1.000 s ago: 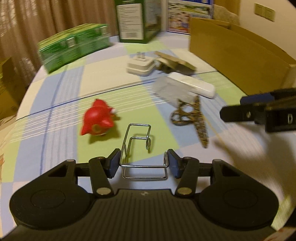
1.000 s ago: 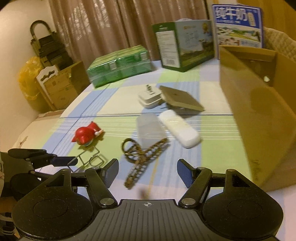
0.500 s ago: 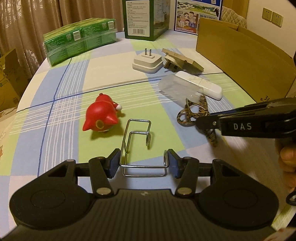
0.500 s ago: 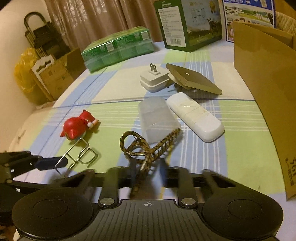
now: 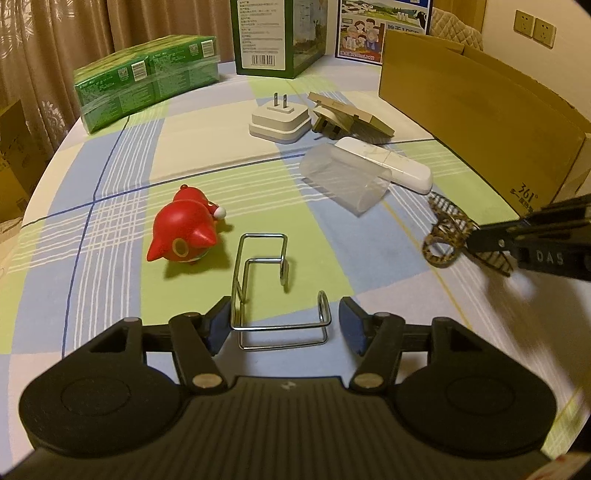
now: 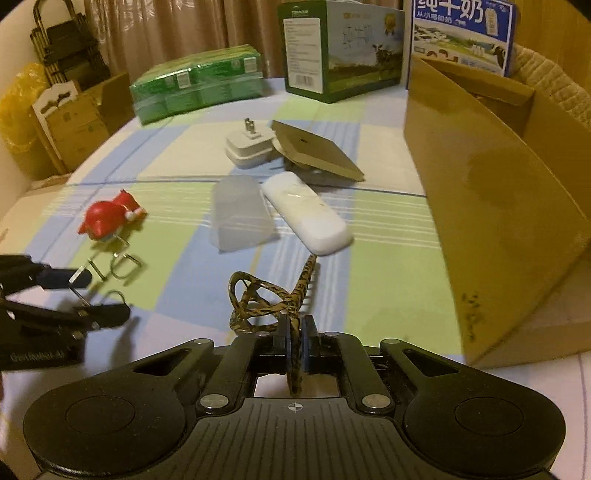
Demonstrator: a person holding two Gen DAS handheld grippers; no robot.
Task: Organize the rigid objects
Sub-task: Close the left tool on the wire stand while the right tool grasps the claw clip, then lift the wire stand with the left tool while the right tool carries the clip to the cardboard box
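Note:
My right gripper [image 6: 294, 332] is shut on a leopard-print hair clip [image 6: 271, 301] and holds it above the cloth; both show at the right of the left wrist view, with the clip [image 5: 448, 236] sticking out of it. My left gripper [image 5: 282, 325] is open around a wire hook [image 5: 266, 288]; the left pad touches the wire and the right pad stands apart from it. A red toy bird [image 5: 184, 230], a clear plastic cup [image 5: 343, 177], a white remote [image 5: 391, 164], a white plug adapter [image 5: 279, 120] and a tan stand [image 5: 351, 116] lie on the checked tablecloth.
An open cardboard box [image 6: 498, 206] stands along the right side. A green shrink-wrapped pack [image 5: 146, 79] and a green milk carton box [image 5: 277, 35] stand at the back, with a blue milk box [image 6: 463, 35] behind the cardboard box. The table's rounded edge runs along the left.
My right gripper closed on the hair clip and lifted it up and to the right, off the cloth. My left gripper stayed at the wire hook and its right pad drew slightly away.

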